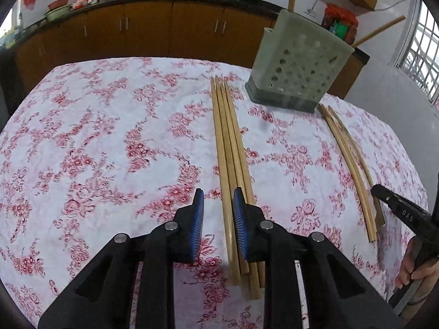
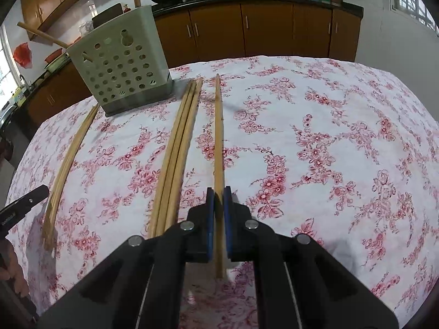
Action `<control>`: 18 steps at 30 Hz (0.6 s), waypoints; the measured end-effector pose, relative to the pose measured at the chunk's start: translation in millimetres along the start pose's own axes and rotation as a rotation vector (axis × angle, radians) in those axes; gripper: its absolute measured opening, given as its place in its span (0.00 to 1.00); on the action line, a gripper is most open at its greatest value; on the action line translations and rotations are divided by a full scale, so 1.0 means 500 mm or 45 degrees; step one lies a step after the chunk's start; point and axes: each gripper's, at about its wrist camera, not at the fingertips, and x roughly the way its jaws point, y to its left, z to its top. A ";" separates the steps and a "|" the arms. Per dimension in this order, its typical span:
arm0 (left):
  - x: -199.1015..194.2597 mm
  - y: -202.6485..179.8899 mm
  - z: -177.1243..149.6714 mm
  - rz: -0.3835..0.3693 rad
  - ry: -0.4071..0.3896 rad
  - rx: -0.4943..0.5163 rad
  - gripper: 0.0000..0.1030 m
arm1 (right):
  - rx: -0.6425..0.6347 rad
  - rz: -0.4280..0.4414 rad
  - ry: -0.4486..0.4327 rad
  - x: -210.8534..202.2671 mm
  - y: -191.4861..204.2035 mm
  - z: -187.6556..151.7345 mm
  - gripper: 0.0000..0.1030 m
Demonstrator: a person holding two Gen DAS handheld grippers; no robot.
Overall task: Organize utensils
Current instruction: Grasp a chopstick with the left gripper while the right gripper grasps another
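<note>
Wooden chopsticks lie on the floral tablecloth. In the left wrist view, a bundle of several chopsticks [image 1: 230, 148] runs under my left gripper [image 1: 218, 200], whose blue jaws stand open over its near part. A second group of chopsticks [image 1: 348, 159] lies to the right. A grey perforated utensil holder [image 1: 299, 63] stands at the back. In the right wrist view, my right gripper [image 2: 218, 192] is shut on a single chopstick [image 2: 218, 137]. A group of three chopsticks [image 2: 178, 153] lies left of it, another group [image 2: 65, 161] farther left, the holder [image 2: 120, 60] behind.
The table's tablecloth [image 1: 109, 137] slopes off at all edges. Brown kitchen cabinets [image 2: 247, 27] with a dark counter and woks stand behind the table. My right gripper's tip [image 1: 395, 205] shows at the right edge of the left wrist view.
</note>
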 end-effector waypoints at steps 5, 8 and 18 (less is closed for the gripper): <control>0.006 -0.011 -0.001 0.043 -0.009 0.050 0.22 | -0.028 -0.007 -0.001 0.001 0.005 -0.002 0.09; 0.012 -0.011 0.008 0.070 -0.015 0.050 0.21 | -0.075 -0.013 -0.006 0.000 0.018 -0.006 0.10; 0.033 -0.022 0.021 0.136 -0.018 0.101 0.12 | -0.108 -0.010 -0.015 0.001 0.025 -0.007 0.14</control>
